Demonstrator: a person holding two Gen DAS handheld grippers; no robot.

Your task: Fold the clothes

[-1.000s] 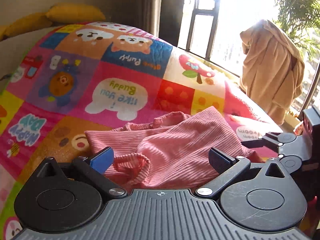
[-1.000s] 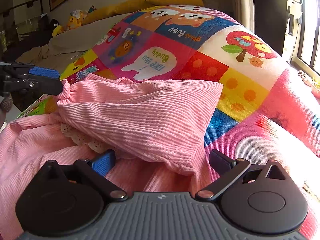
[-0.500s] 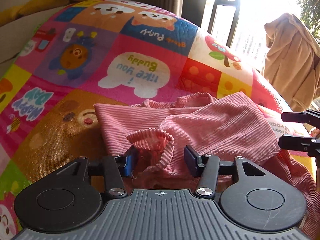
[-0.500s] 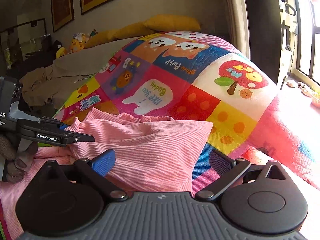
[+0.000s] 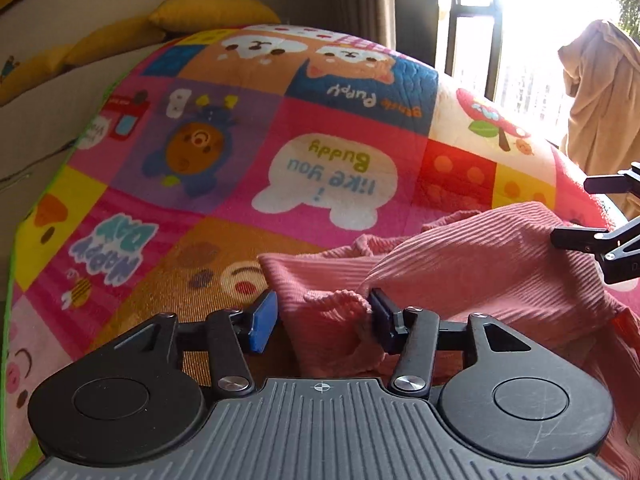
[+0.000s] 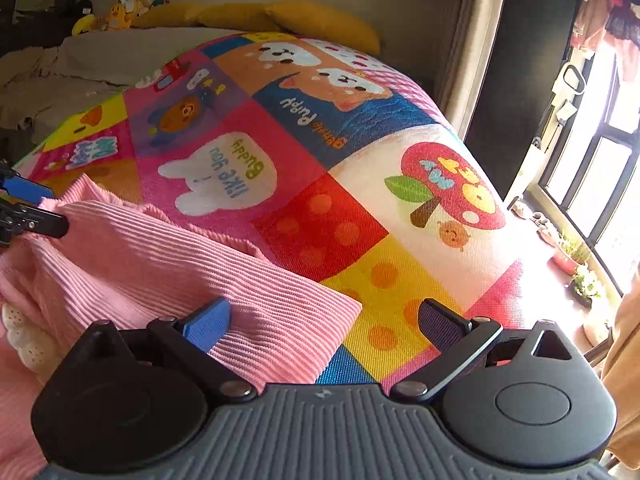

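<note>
Pink ribbed garment (image 5: 472, 272), bunched low centre-right on the patchwork bed quilt (image 5: 328, 184); left gripper (image 5: 320, 322) part-closed around a cuff, seemingly unclamped; right gripper (image 6: 320, 326) wide apart over a corner; risk: cuff slipping free, spoiling the fold.

Both cams sit low, close over the quilt (image 5: 328, 184), facing across it toward yellow pillows (image 6: 320, 24), upper frame. Left cam has window upper right, as does right cam. Shared: quilt, pink garment (image 5: 472, 272) in lower frame.
</note>
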